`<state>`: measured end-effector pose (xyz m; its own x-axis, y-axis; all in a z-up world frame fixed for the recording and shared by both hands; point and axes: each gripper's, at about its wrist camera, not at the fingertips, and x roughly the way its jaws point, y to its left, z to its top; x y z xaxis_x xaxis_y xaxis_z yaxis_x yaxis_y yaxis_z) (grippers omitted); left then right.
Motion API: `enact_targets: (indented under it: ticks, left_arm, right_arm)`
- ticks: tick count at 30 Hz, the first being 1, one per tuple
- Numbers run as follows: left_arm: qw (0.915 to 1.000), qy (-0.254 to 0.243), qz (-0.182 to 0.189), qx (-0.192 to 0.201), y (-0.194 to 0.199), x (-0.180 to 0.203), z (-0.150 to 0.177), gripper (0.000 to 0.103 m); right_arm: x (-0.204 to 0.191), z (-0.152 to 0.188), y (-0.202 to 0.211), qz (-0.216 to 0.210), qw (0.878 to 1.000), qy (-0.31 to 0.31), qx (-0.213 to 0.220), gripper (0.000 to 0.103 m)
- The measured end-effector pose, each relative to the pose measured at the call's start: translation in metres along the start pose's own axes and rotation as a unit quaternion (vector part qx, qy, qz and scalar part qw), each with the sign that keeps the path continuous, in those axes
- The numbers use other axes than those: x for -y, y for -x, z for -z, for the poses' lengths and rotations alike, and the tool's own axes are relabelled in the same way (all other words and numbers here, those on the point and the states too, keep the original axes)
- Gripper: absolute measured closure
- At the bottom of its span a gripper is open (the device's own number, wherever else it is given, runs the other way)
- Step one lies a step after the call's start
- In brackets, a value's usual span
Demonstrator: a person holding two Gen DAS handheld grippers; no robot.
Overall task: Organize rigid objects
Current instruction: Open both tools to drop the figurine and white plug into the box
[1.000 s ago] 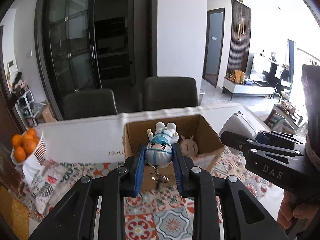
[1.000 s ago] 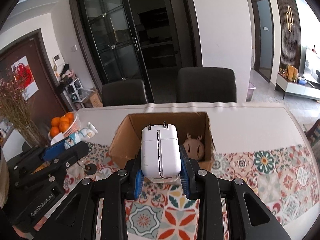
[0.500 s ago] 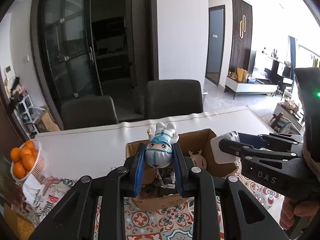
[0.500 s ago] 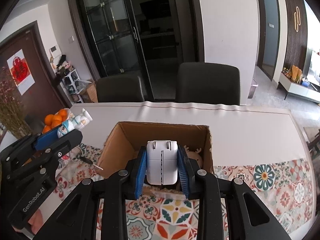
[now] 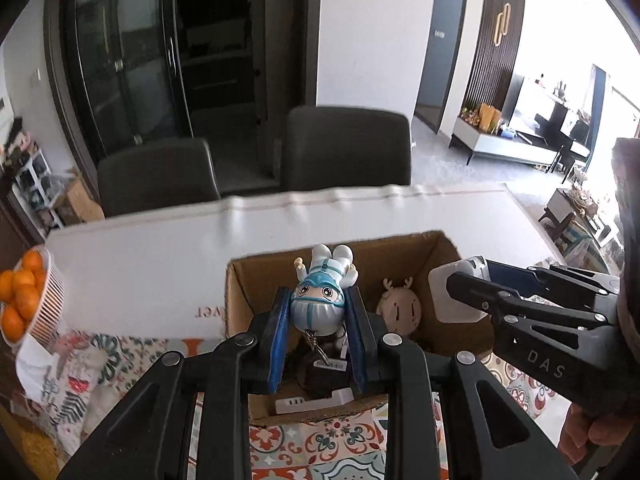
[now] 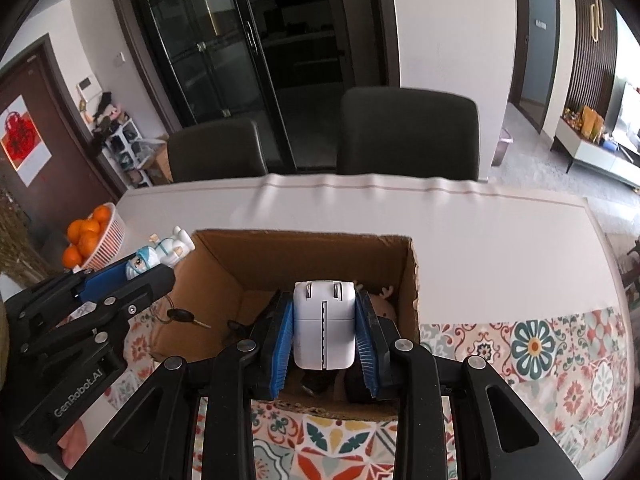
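My left gripper (image 5: 319,312) is shut on a small blue-and-white figurine keychain (image 5: 320,300), held over the open cardboard box (image 5: 448,248); its key ring hangs below. My right gripper (image 6: 323,320) is shut on a white power adapter (image 6: 323,328), prongs forward, held over the same box (image 6: 414,280). In the right wrist view the left gripper (image 6: 132,276) with the figurine (image 6: 160,254) is at the box's left edge. In the left wrist view the right gripper (image 5: 460,292) with the adapter (image 5: 442,292) is at the box's right side. A round deer-face toy (image 5: 398,308) lies in the box.
A white power strip (image 5: 312,400) and dark cables lie in the box. A basket of oranges (image 6: 90,236) stands at the table's left. Two dark chairs (image 6: 408,132) stand behind the white table (image 6: 500,240). A patterned tile cloth (image 6: 560,360) covers the near side.
Both grippers have moved forward and over the box, each still holding its object. The box now fills more of both views and its inside shows.
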<state>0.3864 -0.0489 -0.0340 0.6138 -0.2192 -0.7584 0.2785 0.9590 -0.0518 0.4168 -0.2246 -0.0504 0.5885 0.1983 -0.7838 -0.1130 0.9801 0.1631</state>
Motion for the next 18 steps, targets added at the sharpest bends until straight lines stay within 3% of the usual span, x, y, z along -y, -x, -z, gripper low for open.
enact_targets:
  ticks: [18]
  left_arm:
    - [0.9980, -0.007, -0.036, -0.052, -0.041, -0.005, 0.027, 0.076]
  right_arm:
    - [0.000, 0.018, -0.041, 0.032, 0.998, 0.022, -0.052, 0.073]
